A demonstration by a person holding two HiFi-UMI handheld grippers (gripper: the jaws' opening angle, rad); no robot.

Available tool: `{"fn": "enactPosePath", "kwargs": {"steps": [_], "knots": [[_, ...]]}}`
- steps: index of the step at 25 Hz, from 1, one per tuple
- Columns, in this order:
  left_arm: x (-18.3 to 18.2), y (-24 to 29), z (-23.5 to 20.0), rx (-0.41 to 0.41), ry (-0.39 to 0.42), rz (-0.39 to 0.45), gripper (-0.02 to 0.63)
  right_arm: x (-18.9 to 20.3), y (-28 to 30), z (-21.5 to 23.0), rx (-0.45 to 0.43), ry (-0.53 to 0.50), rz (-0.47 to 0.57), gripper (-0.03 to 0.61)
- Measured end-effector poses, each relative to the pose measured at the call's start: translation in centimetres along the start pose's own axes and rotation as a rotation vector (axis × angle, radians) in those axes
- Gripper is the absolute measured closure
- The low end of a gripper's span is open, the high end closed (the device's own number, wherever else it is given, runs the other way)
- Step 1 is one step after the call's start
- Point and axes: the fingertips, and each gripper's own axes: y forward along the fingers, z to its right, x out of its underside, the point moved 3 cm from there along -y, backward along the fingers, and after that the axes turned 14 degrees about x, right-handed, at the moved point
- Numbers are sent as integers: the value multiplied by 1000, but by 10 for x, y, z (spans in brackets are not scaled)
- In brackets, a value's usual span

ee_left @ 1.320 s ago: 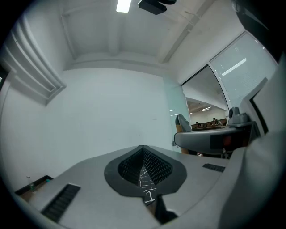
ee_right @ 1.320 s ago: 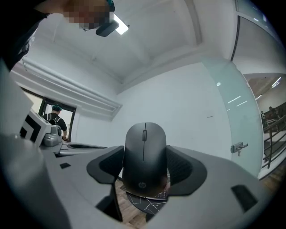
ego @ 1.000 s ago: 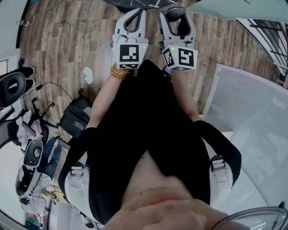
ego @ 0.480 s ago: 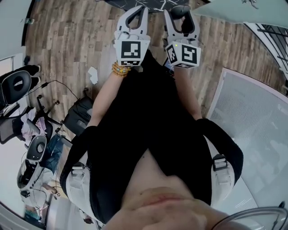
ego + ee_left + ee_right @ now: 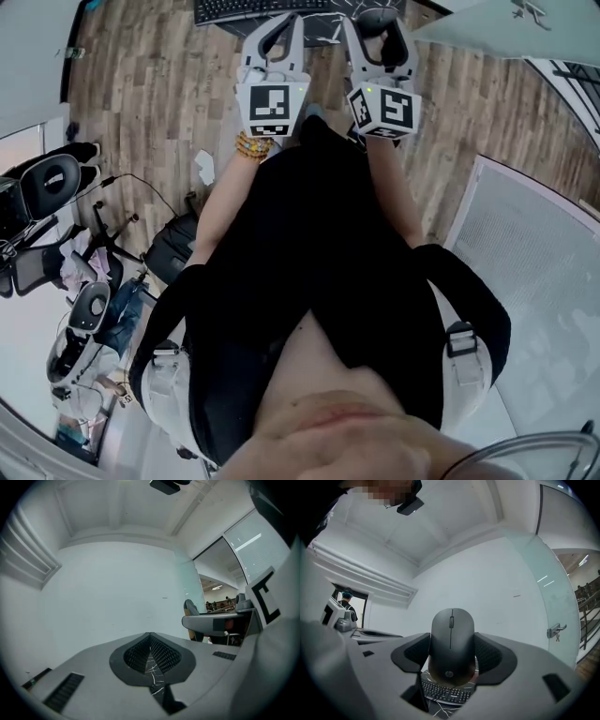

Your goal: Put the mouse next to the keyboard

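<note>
1. The right tongs (image 5: 452,654) are clamping the black mouse (image 5: 451,641) by its two long sides, so the task's thing is sitting up in the air in the grip and not yet resting on any surface
2. The mouse's long axis is running along the tongs, with the scroll-wheel end pointing out past the tips and the logo end sitting back toward the camera
3. The left tongs (image 5: 150,635) are sitting pressed together with nothing between them, only a sliver of dark veined surface showing through the slit
4. In the right gripper view the keyboard (image 5: 444,693) is lying below and ahead of the held mouse, on a dark marbled counter (image 5: 439,711), and reaching off toward the left
5. In the head view the keyboard (image 5: 255,8) is lying crosswise at the top edge, directly ahead of the left tongs (image 5: 281,28), while the right tongs (image 5: 377,28) are hanging over the wooden floor (image 5: 141,94), just to the right of the keyboard's right end
6. By my reading the right hand is the one carrying the job: the spot beside the keyboard's right end is lying forward and down from the mouse, so the move is calling for a reach forward and a lowering, with the mouse's long axis already crossing the keyboard's
</note>
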Motion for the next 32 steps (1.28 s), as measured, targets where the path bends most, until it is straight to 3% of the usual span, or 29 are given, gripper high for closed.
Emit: {"fn": "enactPosePath", "kwargs": {"steps": [8, 13, 17, 26, 32], "knots": [[2, 50, -9, -41, -30, -24, 600, -6, 38, 23, -76, 8, 42, 291], [12, 78, 7, -53, -24, -61, 600, 13, 55, 57, -79, 66, 7, 293], [9, 90, -4, -63, 7, -83, 600, 12, 72, 68, -92, 66, 10, 292], [18, 122, -30, -52, -32, -58, 600, 14, 96, 74, -90, 55, 14, 291], [18, 168, -60, -4, -70, -10, 600, 14, 141, 80, -54, 51, -22, 292]]}}
